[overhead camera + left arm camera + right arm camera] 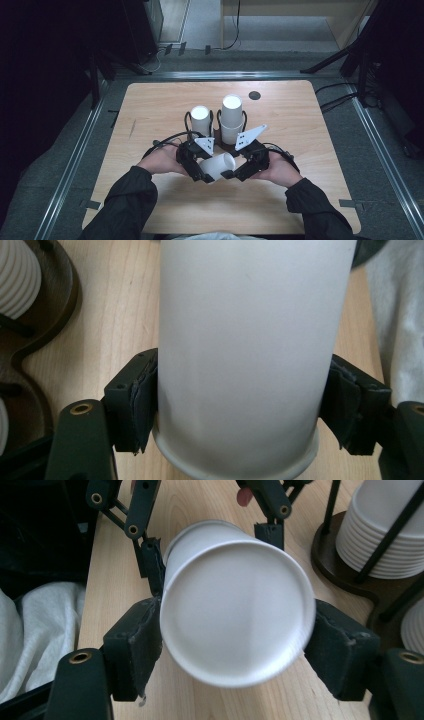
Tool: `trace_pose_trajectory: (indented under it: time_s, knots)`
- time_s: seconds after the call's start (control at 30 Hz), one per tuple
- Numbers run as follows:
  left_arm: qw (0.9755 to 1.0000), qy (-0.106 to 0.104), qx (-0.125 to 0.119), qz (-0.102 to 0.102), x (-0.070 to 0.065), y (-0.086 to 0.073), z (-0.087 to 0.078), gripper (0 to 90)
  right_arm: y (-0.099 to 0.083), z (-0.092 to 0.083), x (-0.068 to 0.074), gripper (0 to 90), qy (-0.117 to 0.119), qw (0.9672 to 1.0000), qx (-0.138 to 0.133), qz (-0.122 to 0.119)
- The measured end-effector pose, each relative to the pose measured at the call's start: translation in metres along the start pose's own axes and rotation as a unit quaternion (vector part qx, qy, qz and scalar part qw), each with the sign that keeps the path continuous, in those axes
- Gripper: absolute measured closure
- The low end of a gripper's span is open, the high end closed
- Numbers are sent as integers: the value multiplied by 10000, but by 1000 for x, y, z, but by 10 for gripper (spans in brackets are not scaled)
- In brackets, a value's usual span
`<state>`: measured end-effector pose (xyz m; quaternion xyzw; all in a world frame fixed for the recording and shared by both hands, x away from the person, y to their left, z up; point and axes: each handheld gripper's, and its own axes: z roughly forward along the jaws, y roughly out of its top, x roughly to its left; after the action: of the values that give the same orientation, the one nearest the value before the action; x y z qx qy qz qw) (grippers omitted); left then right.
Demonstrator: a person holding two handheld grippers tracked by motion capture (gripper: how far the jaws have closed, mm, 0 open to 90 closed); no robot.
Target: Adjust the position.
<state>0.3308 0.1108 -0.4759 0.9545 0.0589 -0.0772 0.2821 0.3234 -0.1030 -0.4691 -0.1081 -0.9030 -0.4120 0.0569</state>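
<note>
Light wood table [160, 107] on a grey floor, dark room around it, with a black cup rack [218, 134] mid-table holding two stacks of white cups [231, 119]. One white paper cup [218, 165] is lying sideways in the air near the front edge, between both grippers. Left gripper [202, 177] is clamped on its sides near the rim. Right gripper [228, 174] has its pads at the cup's other end, but can't tell if they're actually pressing.

cup [250, 355] top cut off, stacked cups [385, 535] cropped
</note>
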Motion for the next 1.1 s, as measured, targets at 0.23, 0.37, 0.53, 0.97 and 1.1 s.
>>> trace_pose_trajectory:
  time_s: [0.23,0.37,0.53,0.97,1.1]
  knots:
    - [10000,13,-3,49,0,-1,1,250,2,1,0,331,89,10000,-16,-31]
    - [9999,34,-160,-4,0,-1,-1,231,3,-2,0,333,118,9999,-33,16]
    - [9968,123,-641,-456,7,-1,-9,64,3,-10,-3,332,-24,9999,-142,60]
    - [9870,391,-1390,-701,2,-13,-20,30,2,-25,-6,331,-9,9991,-408,107]
    - [9854,334,-1502,-728,-2,-16,-17,30,2,-26,-7,331,73,9989,-440,146]
